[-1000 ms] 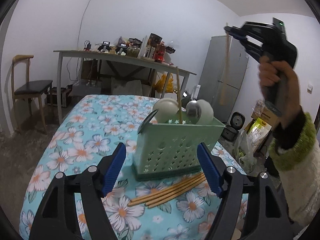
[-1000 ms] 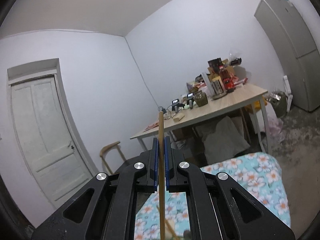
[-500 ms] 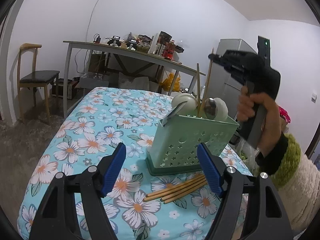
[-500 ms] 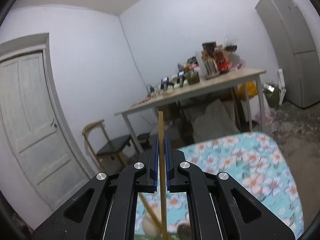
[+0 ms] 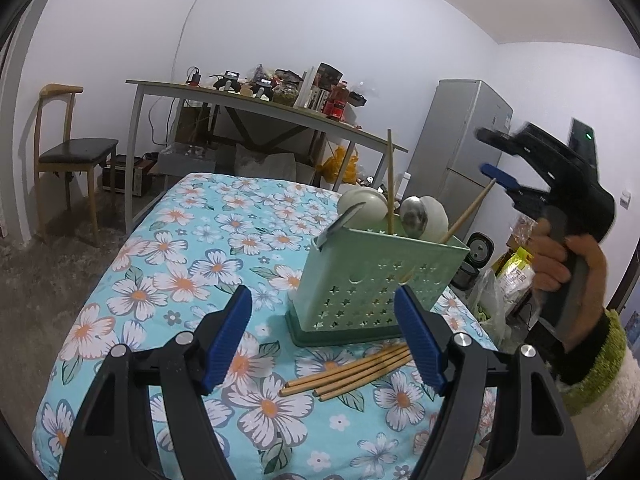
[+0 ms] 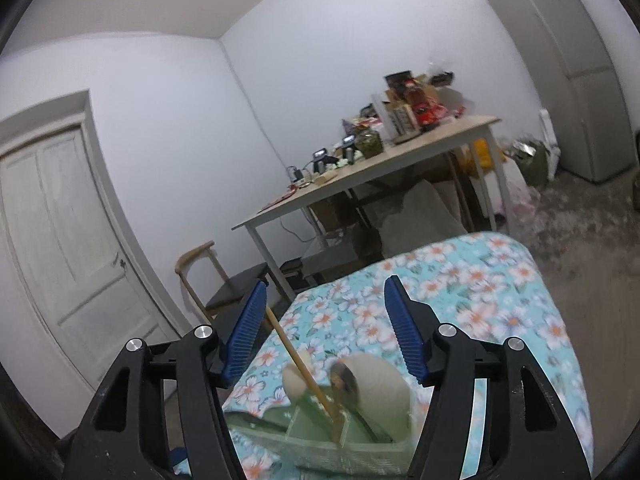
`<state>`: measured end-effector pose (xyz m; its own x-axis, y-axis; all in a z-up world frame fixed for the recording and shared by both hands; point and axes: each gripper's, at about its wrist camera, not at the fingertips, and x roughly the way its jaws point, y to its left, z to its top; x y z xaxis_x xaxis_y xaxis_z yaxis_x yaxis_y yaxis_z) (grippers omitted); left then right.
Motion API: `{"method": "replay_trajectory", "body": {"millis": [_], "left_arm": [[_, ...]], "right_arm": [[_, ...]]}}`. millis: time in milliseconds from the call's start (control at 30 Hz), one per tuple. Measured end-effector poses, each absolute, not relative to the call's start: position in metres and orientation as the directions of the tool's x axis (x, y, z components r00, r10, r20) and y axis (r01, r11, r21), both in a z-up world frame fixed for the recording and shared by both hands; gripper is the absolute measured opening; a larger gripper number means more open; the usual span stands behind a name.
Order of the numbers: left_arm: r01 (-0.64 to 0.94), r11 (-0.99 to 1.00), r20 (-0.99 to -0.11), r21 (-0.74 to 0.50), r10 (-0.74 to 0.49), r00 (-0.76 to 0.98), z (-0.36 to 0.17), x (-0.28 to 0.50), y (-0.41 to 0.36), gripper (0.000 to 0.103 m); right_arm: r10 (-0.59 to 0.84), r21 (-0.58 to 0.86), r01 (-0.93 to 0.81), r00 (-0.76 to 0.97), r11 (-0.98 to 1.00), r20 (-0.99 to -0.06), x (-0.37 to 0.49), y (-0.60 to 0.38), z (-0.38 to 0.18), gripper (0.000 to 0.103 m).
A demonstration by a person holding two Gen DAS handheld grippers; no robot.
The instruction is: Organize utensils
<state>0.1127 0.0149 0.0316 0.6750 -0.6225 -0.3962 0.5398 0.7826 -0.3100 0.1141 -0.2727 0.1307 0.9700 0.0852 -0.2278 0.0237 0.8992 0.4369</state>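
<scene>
Green utensil basket (image 5: 376, 280) on a floral-covered table (image 5: 192, 264), right gripper (image 6: 324, 328) just above it, jaws just sprung apart, a chopstick (image 6: 304, 372) leaning loose between them into the basket, left gripper (image 5: 324, 336) open and empty, more chopsticks (image 5: 352, 372) lying flat between its jaws.

The green caddy (image 5: 372, 280) stands in the way ahead of the left gripper (image 5: 324, 344), with loose chopsticks (image 5: 348, 372) lying just in front of it. Left of the caddy, the flowered counter (image 5: 168, 264) is free for passing. Two chopsticks (image 5: 390, 184) stick up above the caddy rim.
</scene>
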Motion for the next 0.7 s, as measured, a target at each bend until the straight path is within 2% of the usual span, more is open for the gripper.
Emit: {"method": "replay_trajectory", "body": {"millis": [233,467,700], "left_arm": [[0.547,0.778,-0.413,-0.311,-0.628,0.659,0.031,0.109,0.010,0.073],[0.556,0.775,-0.450,-0.301,-0.629,0.634,0.025,0.108,0.004,0.075],[0.549,0.786,-0.480,-0.284,-0.612,0.628,0.021,0.106,0.001,0.075]], "right_arm": [[0.082,0.564,0.116,0.946,0.818,-0.313,0.072,-0.295,0.101,0.060],[0.154,0.652,0.201,0.883,0.731,-0.444,0.059,-0.285,0.044,0.060],[0.238,0.710,0.237,0.833,0.664,-0.500,0.054,-0.281,0.006,0.060]]}}
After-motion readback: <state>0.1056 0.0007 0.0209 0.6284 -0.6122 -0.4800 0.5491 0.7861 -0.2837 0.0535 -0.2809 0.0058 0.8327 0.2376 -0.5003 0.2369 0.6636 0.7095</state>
